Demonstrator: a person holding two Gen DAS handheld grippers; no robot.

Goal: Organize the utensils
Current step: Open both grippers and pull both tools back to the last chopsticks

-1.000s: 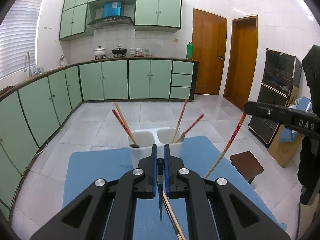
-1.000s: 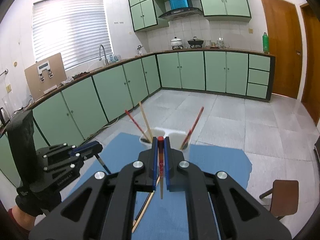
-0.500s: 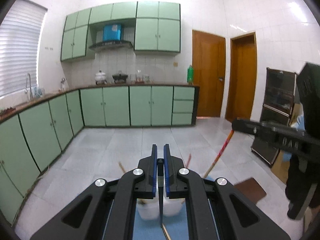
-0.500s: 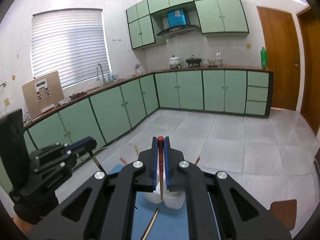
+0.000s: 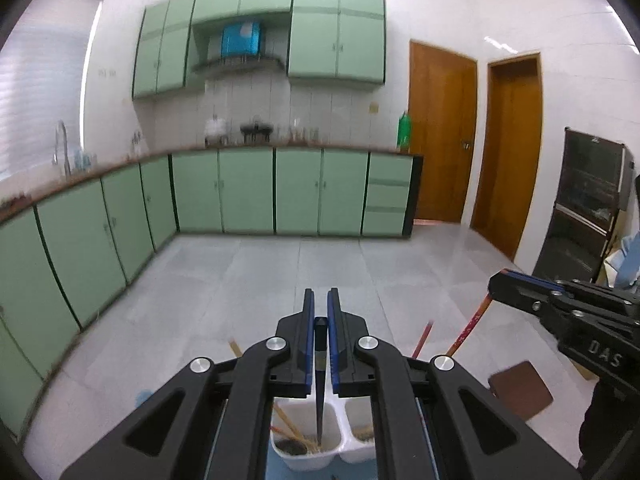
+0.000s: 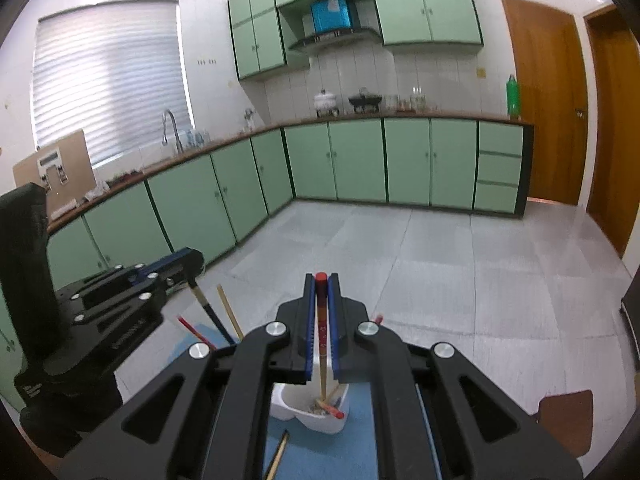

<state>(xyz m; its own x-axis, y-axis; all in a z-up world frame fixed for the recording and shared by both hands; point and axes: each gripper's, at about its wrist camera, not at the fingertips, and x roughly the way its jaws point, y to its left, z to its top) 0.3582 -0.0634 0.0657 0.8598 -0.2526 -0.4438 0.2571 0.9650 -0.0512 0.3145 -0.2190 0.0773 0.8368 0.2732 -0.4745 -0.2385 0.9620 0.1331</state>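
Below, a blue mat [image 6: 360, 440] covers the tabletop, with green cabinets [image 5: 248, 192] lining the far wall; the white holder [image 5: 316, 444] stands centred; left gripper [image 5: 318, 320] jaws grasp a dark chopstick [image 5: 319, 400]; right gripper [image 6: 321, 292] jaws grasp a red-tipped chopstick [image 6: 322, 344]; a loose chopstick [image 6: 278, 456] lies near.

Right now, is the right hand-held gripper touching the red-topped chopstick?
Touching: the right wrist view shows the right hand-held gripper shut on the red-topped chopstick, both blue pads against it.
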